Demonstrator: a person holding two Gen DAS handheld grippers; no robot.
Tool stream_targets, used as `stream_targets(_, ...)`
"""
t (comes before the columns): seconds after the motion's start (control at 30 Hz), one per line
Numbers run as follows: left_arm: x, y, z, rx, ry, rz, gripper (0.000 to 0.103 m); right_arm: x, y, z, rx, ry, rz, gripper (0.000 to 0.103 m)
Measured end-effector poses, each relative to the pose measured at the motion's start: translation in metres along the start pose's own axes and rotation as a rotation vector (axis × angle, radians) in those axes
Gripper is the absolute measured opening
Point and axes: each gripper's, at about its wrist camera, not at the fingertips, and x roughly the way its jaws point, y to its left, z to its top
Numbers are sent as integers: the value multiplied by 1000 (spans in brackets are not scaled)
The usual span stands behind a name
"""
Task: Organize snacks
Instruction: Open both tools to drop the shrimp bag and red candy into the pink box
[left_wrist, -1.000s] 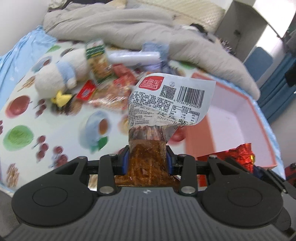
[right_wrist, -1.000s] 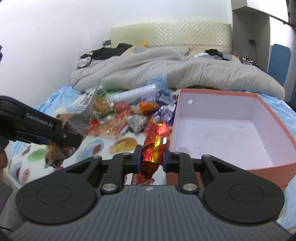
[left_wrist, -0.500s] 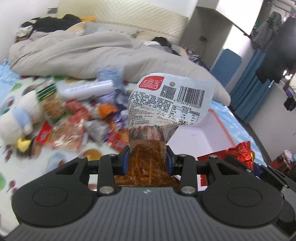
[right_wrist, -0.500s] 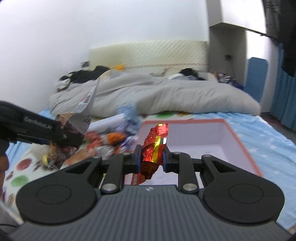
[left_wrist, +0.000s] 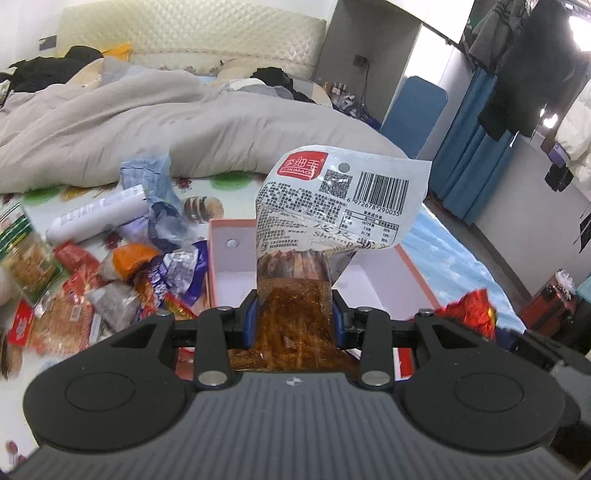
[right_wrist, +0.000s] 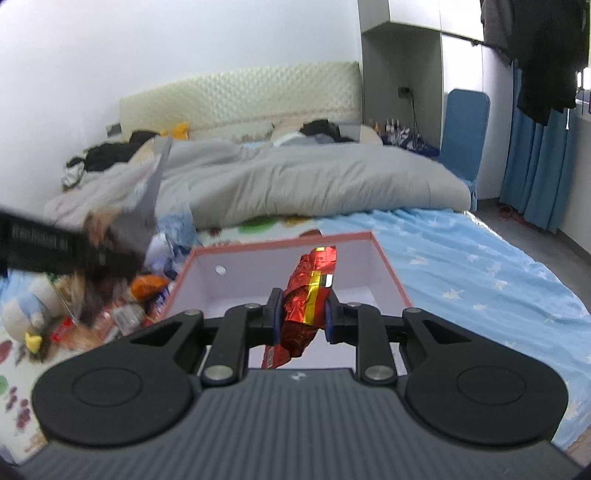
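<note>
Red foil snack (right_wrist: 308, 295) gripped in right jaws; only the left view shows left jaws gripping barcoded packet (left_wrist: 332, 221).

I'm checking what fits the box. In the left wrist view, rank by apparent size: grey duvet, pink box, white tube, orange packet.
1. grey duvet
2. pink box
3. white tube
4. orange packet

The duvet lies farther off, so it is truly larger still; tube and packet lie at similar range.

Your right gripper (right_wrist: 303, 320) clamped a red foil snack pack (right_wrist: 308, 295), its top rising past your fingertips. Straight beyond them lay the open pink box (right_wrist: 384, 254). Left of your fingers, your blurred left gripper (right_wrist: 74, 251) carried a pouch above the snack pile (right_wrist: 140, 295).
</note>
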Motion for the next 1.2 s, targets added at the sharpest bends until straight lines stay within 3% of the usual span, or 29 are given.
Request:
stream_targets(0.17,40,-7,6,66,113,-19,43,23,-7,-9,14,69,13,25)
stream_targets(0.47,68,6,-7,40,225,-2,44,43,-11,-27,32,156,36,26)
stream_targets(0.5,67,7,-6,38,226,-11,45,42,-12,-27,39,154,37,26)
stream_targets(0.53,66,9,-5,34,223,-19,53,41,-13,-27,40,153,33,26)
stream_targets(0.57,62,10,-4,22,215,-31,69,41,-13,-27,38,152,31,36)
stream_targets(0.6,58,11,-3,13,200,-31,76,40,-13,-27,35,147,37,52)
stream_targets(0.67,49,9,-2,38,161,-9,82,38,-13,-28,40,140,50,67)
stream_targets(1.0,19,13,-8,50,106,-1,82,25,-9,-25,61,90,55,68)
stream_targets(1.2,-10,11,-12,89,41,22,88,5,-1,-19,70,37,90,68)
